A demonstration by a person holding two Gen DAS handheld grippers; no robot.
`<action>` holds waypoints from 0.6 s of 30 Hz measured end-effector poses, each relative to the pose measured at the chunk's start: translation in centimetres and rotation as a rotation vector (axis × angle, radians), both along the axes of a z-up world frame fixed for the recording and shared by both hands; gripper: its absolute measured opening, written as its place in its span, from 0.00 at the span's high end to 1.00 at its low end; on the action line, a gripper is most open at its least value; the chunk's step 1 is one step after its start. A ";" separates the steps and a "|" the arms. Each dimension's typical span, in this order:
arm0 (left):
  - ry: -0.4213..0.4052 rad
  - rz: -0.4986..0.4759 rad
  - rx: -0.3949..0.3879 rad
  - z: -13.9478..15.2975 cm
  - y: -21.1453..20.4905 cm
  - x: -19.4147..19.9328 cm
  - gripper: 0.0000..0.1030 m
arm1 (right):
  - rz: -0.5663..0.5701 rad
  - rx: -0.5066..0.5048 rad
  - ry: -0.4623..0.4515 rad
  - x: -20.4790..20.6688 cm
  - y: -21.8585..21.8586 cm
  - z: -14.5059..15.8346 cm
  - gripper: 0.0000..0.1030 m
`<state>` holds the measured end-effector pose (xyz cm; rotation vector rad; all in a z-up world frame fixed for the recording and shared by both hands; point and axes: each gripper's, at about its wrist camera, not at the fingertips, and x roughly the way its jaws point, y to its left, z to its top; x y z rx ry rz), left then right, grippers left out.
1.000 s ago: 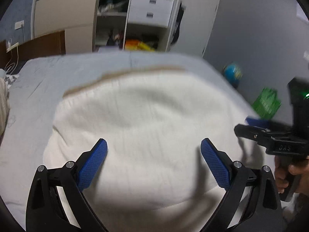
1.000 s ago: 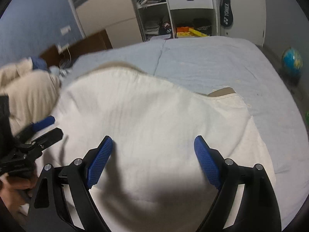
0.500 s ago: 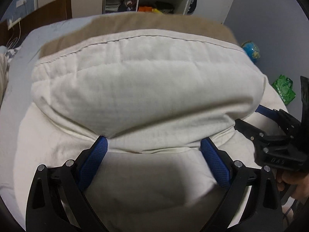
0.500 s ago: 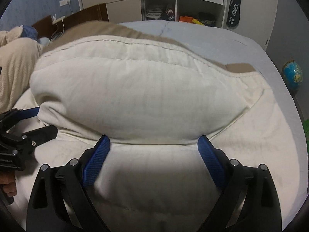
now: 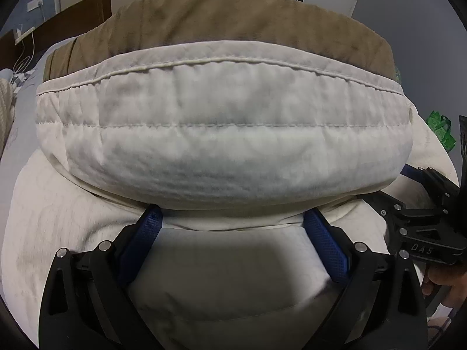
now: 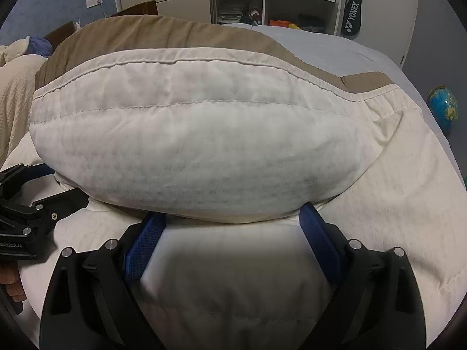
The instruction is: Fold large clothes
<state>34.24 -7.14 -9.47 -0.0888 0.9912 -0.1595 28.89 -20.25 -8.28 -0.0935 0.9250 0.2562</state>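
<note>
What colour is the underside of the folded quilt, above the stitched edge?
Brown, above the cream quilt; clearest in the left wrist view.

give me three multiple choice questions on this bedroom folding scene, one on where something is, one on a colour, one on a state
1. Where is the globe?
A. on the floor beside the bed
B. on the quilt
C. in the wardrobe

2. What colour is the quilt's underside?
A. red
B. brown
C. black

3. How are the left gripper and right gripper?
A. both shut on nothing
B. one open, one shut
C. both open, fingers wide apart

Answers: 1 A, it sits low past the bed edge. 2 B, a brown band shows above the cream fold. 3 C, the blue pads stand wide apart at the fold's edge.
</note>
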 end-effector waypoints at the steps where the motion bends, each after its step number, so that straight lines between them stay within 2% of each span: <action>1: 0.002 -0.001 0.001 0.1 -0.2 0.2 0.09 | 0.000 0.000 0.001 0.0 0.1 0.0 0.13; 9: 0.005 -0.037 -0.004 3.0 0.0 -0.2 0.09 | 0.005 0.013 0.010 0.1 0.2 1.4 0.13; 11: -0.016 -0.030 -0.033 4.4 0.5 0.0 0.15 | 0.011 0.036 -0.004 0.0 -0.2 2.2 0.14; 15: -0.140 0.003 -0.056 8.2 2.0 0.0 0.23 | 0.015 0.087 -0.095 -0.7 -0.5 5.2 0.15; 18: -0.141 0.063 -0.087 8.9 3.8 1.1 0.23 | 0.010 0.120 -0.150 0.1 -0.1 7.4 0.15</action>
